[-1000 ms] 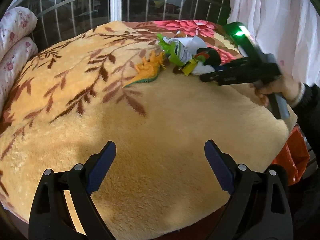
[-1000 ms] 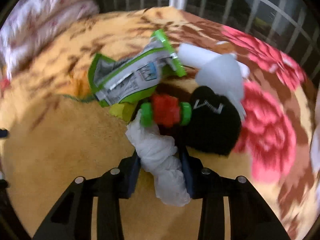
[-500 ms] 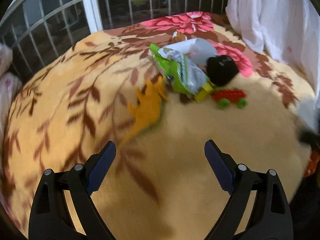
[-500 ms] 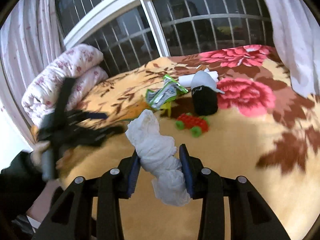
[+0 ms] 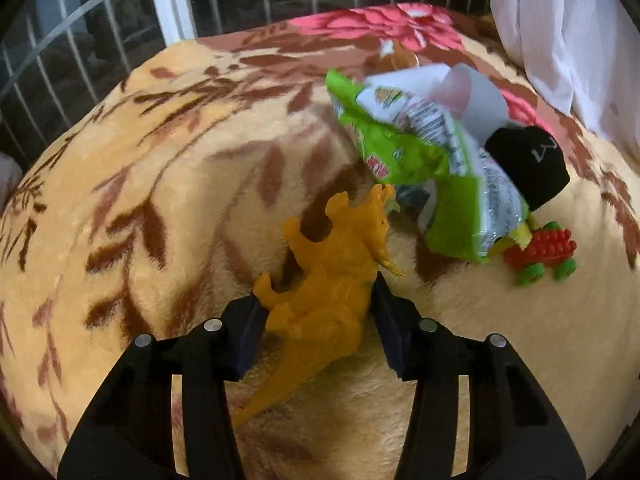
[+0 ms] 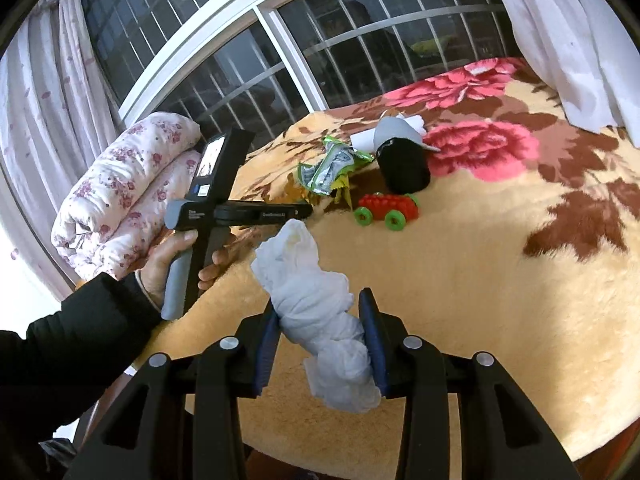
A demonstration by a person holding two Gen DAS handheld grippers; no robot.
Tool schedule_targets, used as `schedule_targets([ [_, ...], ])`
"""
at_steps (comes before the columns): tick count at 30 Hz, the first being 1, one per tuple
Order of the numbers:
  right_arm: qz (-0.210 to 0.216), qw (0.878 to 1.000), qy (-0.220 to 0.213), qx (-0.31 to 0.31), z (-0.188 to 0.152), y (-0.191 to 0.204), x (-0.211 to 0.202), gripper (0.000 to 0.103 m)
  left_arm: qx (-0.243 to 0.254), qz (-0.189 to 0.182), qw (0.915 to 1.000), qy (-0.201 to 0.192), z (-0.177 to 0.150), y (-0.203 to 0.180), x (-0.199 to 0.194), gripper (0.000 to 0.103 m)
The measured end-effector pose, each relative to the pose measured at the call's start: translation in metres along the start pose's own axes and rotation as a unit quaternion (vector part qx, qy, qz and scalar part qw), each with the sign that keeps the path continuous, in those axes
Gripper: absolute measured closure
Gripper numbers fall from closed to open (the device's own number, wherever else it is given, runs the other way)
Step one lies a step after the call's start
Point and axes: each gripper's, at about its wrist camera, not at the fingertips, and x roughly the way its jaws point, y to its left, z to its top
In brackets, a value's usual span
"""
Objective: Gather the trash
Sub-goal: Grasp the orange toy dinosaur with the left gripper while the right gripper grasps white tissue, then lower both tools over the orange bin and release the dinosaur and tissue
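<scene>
Your right gripper (image 6: 320, 340) is clamped on a wad of white tissue (image 6: 316, 308), lifted clear of the blanket (image 6: 500, 300). The tissue is light and soft; it crushes under the pads and will not slip, but a loose tail hangs below the jaws, so keep the squeeze on the thick twisted middle where you have it.

Your left gripper (image 5: 316, 312) is closing its jaws around the orange dinosaur (image 5: 328, 292), which lies on its side on the blanket. The pads sit at its flanks, touching or nearly so; a firm grip is not yet plain. It looks like hollow moulded plastic: light, fairly stiff, smooth and rounded, so it could squirt out of a pinch. The broad body between the legs is the best hold, not the thin tail or the horns. It looks more like a toy than trash.

The likelier trash lies just beyond it: a crumpled green wrapper (image 5: 420, 160), thin, springy and slick, best taken at a bunched fold, not a flat edge. A white paper (image 5: 476, 96) leans behind it, with a black cap (image 5: 528, 164) and a red toy car (image 5: 540, 252) beside it.
</scene>
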Motion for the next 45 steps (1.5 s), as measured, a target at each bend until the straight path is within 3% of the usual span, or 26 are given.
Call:
schedule_targets([
  [3,0.0,1.0,0.002,-0.002,-0.003,0.003,0.001,0.065,-0.001,0.019,0.9996,-0.019,-0.003,-0.003,-0.014,0.055],
  [9,0.008,1.0,-0.001,-0.014,-0.006,0.02,-0.009,0.065,-0.035,0.007,0.9982,-0.047,-0.021,0.0,-0.067,0.055],
  [21,0.014,0.998,0.002,-0.055,-0.036,0.067,-0.04,0.064,-0.061,0.054,0.9935,-0.079,-0.12,-0.025,-0.177,0.055],
  [26,0.006,0.997,0.007,-0.081,-0.057,0.085,-0.058,0.064,-0.063,0.037,0.9938,-0.084,-0.165,-0.046,-0.206,0.055],
  [35,-0.004,0.991,0.052,-0.12,-0.111,0.104,-0.077,0.064,-0.041,0.0,0.9974,-0.059,-0.251,-0.081,-0.221,0.055],
  [45,-0.022,0.982,0.139,-0.123,-0.158,0.093,-0.056,0.064,0.017,-0.033,0.999,0.026,-0.31,-0.105,-0.17,0.055],
])
